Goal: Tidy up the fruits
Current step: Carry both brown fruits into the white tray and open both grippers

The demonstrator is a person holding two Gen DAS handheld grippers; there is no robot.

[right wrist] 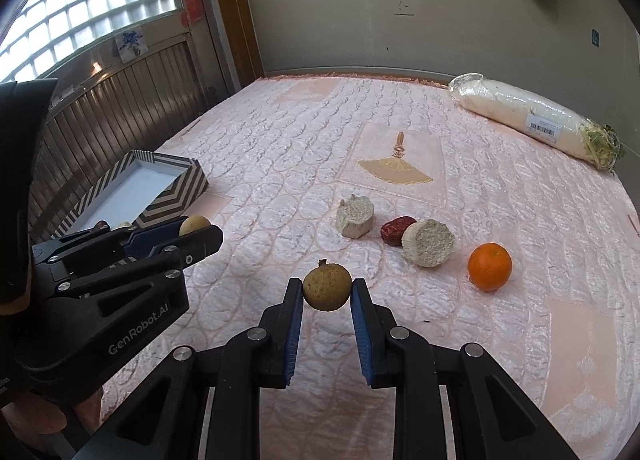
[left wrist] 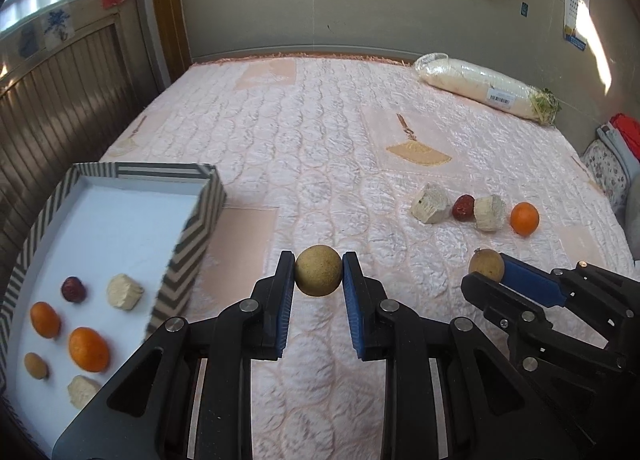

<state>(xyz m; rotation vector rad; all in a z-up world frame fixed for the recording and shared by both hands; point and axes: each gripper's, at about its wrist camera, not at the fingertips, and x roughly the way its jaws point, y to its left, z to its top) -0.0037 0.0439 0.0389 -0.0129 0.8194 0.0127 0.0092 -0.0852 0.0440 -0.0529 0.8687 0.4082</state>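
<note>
My left gripper (left wrist: 318,270) is shut on a tan round longan (left wrist: 318,270), held above the pink quilt just right of the striped box (left wrist: 200,212). The box holds two oranges (left wrist: 88,349), a red date (left wrist: 73,289), a small longan (left wrist: 36,365) and two pale chunks (left wrist: 124,291). My right gripper (right wrist: 327,287) is shut on a second longan (right wrist: 327,287); it also shows in the left wrist view (left wrist: 486,266). On the quilt lie two pale chunks (right wrist: 428,248), a red date (right wrist: 395,230) and an orange (right wrist: 489,266).
A plastic-wrapped white radish (right wrist: 532,120) lies at the far right of the bed. The bed meets a wooden panelled wall on the left and a grey wall at the back. Folded clothes (left wrist: 612,164) sit at the right edge.
</note>
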